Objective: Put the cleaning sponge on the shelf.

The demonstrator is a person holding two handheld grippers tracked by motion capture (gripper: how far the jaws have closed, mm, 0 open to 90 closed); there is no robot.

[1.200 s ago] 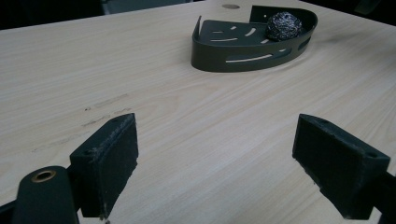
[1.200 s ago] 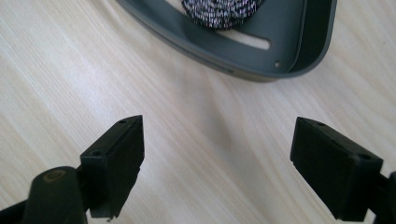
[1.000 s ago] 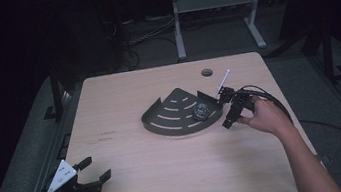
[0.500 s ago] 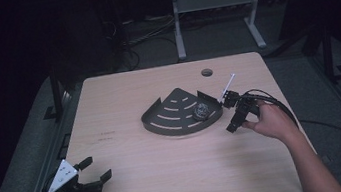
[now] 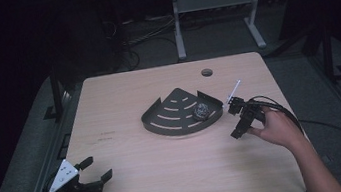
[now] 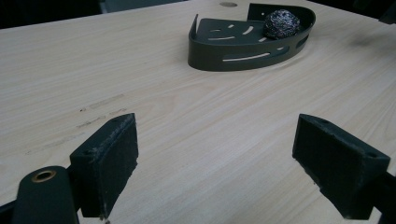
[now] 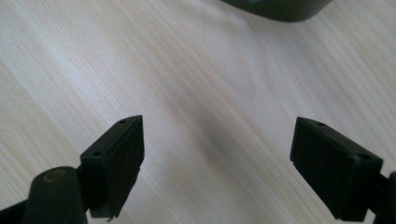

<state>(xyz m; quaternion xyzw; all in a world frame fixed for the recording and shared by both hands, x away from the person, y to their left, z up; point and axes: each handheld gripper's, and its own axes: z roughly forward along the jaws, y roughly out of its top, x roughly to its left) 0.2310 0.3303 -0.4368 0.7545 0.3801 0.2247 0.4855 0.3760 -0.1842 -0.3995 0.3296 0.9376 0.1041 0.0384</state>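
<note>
A dark quarter-round slotted tray point(image 5: 172, 121) sits at the middle of the wooden table. A ball of steel wool point(image 5: 201, 111) lies in its right corner, and the left gripper view has the tray point(image 6: 243, 46) and the ball point(image 6: 282, 24) far ahead. My right gripper point(image 5: 233, 119) hovers just right of the tray, open, with nothing between its jaws. The right gripper view point(image 7: 217, 140) looks down on bare wood, the tray's rim point(image 7: 280, 9) at the top edge. My left gripper point(image 5: 96, 168) rests open near the table's front left corner, empty point(image 6: 215, 140).
A round cable hole point(image 5: 206, 72) is set in the table behind the tray. A thin white rod point(image 5: 234, 90) sticks up beside the right gripper. Cables trail off the table's right side. Dark floor and a metal stand lie beyond the far edge.
My right gripper has drawn back a little from the tray toward the near edge, still open. The left gripper, tray and steel wool have not moved.
</note>
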